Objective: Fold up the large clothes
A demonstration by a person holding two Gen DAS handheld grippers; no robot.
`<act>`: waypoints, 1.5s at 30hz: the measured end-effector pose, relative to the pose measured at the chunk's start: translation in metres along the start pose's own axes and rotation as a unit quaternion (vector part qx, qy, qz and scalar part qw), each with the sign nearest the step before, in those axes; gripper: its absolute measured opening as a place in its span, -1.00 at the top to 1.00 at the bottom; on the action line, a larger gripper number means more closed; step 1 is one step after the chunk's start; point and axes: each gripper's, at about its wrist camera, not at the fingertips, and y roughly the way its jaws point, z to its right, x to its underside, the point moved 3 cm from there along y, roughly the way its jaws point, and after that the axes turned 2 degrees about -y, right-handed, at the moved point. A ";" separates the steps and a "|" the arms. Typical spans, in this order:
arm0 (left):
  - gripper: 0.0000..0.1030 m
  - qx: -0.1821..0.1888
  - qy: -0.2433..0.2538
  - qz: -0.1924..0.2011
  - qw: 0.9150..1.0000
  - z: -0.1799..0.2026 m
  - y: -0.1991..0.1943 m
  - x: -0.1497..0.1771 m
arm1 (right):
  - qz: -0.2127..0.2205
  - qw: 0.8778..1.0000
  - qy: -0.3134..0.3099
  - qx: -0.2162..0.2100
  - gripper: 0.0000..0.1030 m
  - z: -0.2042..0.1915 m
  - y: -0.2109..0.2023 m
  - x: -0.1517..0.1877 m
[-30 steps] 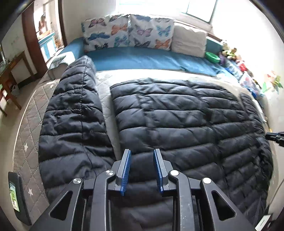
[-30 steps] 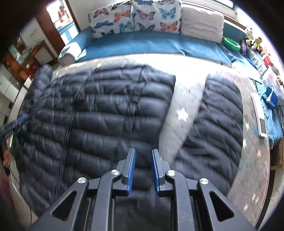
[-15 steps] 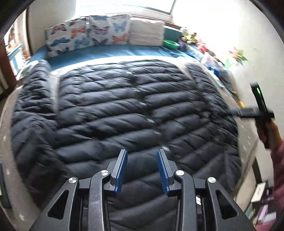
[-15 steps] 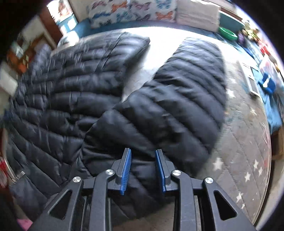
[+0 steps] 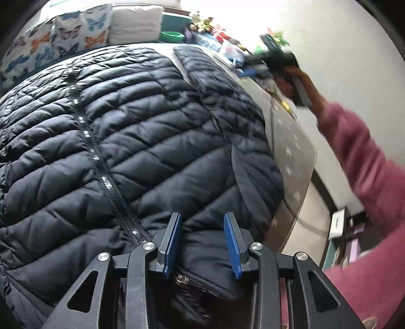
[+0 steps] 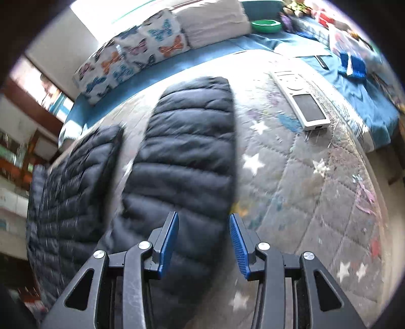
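We hold the left gripper (image 5: 202, 243) over the near hem of the dark puffer jacket (image 5: 141, 141), its fingers apart and grasping nothing. The right gripper (image 6: 203, 243) hangs over the jacket's sleeve (image 6: 187, 151), its jaws opening, nothing clamped. The jacket lies spread on the bed (image 6: 316, 189). A shallow pinch could slip off the slick padding, and the fold would spring open. A star-quilted cover, butterfly pillows (image 6: 131, 58) far behind.

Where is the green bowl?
In the right wrist view, the green bowl sits at the top, on the blue bedding beside the white pillow.
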 end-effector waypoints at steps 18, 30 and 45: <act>0.27 -0.020 -0.025 0.029 0.999 -0.021 -0.015 -0.014 | 0.048 0.994 0.042 -0.090 0.82 0.000 -0.010 -0.014; 0.27 -0.070 -0.099 0.146 0.982 -0.076 -0.110 0.012 | 0.188 0.967 -0.125 -0.122 0.88 -0.155 -0.168 0.020; 0.27 -0.098 -0.139 0.141 0.975 -0.112 -0.133 0.058 | 0.088 0.995 -0.047 -0.007 0.33 -0.068 -0.106 0.039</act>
